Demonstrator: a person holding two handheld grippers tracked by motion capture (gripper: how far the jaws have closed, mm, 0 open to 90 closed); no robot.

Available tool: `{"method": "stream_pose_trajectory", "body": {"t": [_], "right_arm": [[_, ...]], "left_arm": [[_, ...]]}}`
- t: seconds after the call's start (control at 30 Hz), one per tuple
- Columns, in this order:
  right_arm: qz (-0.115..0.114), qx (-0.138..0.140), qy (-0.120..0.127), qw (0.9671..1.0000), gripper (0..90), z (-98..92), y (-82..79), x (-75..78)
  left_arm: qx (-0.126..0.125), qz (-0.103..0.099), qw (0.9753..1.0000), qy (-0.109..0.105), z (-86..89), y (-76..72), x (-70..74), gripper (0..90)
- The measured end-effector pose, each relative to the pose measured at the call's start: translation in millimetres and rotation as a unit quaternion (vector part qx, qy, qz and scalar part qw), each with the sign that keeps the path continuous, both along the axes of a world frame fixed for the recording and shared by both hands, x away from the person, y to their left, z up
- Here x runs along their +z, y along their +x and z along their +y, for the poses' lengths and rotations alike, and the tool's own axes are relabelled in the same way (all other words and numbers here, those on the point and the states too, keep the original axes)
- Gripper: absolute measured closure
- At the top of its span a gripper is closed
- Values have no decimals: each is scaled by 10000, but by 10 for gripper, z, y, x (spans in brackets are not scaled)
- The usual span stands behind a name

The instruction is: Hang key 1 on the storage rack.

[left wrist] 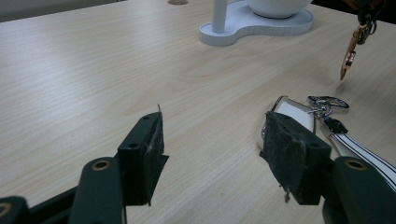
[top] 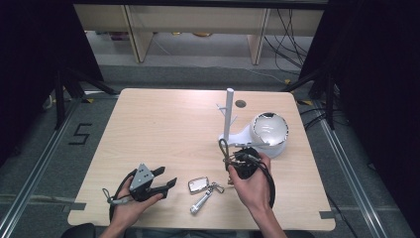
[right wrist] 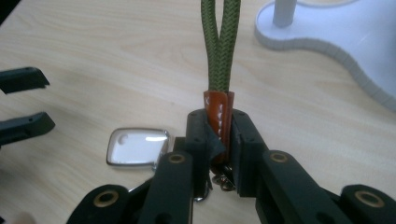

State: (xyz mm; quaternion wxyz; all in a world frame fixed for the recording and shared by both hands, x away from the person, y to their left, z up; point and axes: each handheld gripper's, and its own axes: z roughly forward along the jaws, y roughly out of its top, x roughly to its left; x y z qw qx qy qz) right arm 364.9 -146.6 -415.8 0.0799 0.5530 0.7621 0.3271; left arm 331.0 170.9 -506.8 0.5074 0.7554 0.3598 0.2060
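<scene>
The right gripper [right wrist: 219, 140] is clamping the lanyard [right wrist: 219, 46] at its leather tab, just before the rack [top: 229, 114]; keeping the loop upright should let it slip over a peg. The left gripper [left wrist: 212, 158] is resting open near the fob [top: 198, 185].

Green cord loop [right wrist: 219, 44] cut off by top edge in right gripper view. Orange tab [right wrist: 218, 116] half buried between jaws of right gripper [right wrist: 219, 140]; key ring below mostly hidden. White stand [right wrist: 336, 42] cropped top and right (post top unseen). In left gripper view, striped strap [left wrist: 359, 151] runs behind right jaw; bowl [left wrist: 278, 7] cropped at top. High view: keys in right hand too small to tell.
</scene>
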Motion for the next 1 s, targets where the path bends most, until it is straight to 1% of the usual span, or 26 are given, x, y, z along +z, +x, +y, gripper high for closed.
{"method": "stream_pose_trajectory", "body": {"t": [0.03, 0.07, 0.1, 0.17, 0.2, 0.23, 0.27, 0.3, 0.33, 0.37, 0.4, 0.43, 0.5, 0.6, 0.8, 0.83, 0.87, 0.93, 1.0], "right_arm": [[-151, -119, -12, 9998, 798, 16, -2, -6], [-242, -94, -97, 9996, 798, -2, 2, 10], [-283, -145, 64, 9995, 798, 18, -4, 31], [-364, -159, 175, 9991, 798, 31, -12, 72], [-438, -132, 161, 9988, 798, 26, -9, 90], [-410, -240, 262, 9985, 798, 54, -24, 108], [-547, -164, 206, 9982, 798, 41, -5, 123], [-594, -115, 217, 9979, 798, 35, 6, 137], [-684, -169, 152, 9974, 798, 44, 18, 142], [-756, -125, 141, 9970, 798, 42, 24, 151], [-755, -113, 229, 9968, 798, 49, 22, 173], [-850, -72, 229, 9961, 798, 48, 31, 182], [-970, -79, 263, 9949, 798, 64, 37, 206], [-1182, -36, 277, 9926, 798, 72, 51, 256], [-1431, -89, 415, 9888, 798, 115, 98, 384], [-1405, -155, 455, 9889, 798, 132, 100, 406], [-1492, -107, 420, 9879, 798, 123, 128, 420], [-1537, -89, 436, 9871, 798, 128, 146, 442], [-1525, -107, 458, 9872, 798, 144, 167, 455]], "left_arm": [[1, -1, 10000, 2, 1, 0, 0, 381], [1, -3, 10000, 4, 1, 0, 0, 381], [2, -5, 10000, 1, 1, -1, 0, 380], [-8, -14, 10000, -10, 1, 1, -5, 380], [-27, -16, 10000, -23, 0, 4, -9, 380], [6, 3, 10000, 38, 2, -3, -4, 380], [2, -2, 10000, 34, 2, -3, -5, 380], [-1, -5, 10000, 26, 2, -3, -5, 380], [-1, -11, 10000, 20, 1, -3, -5, 380], [0, -18, 10000, 22, 2, -3, -3, 380], [1, -20, 10000, 22, 3, -2, -4, 380], [-18, -37, 10000, -11, 3, 3, -9, 380], [-17, -39, 10000, -12, 4, 4, -13, 380], [7, -9, 10000, 63, 9, -4, -7, 379], [-10, -45, 10000, 37, 15, 2, -12, 379], [3, -38, 10000, 68, 19, 0, -7, 379], [6, -41, 10000, 59, 19, 0, -7, 379], [27, -23, 10000, 72, 22, -3, -3, 379], [26, -23, 10000, 74, 22, -3, -3, 379]]}}
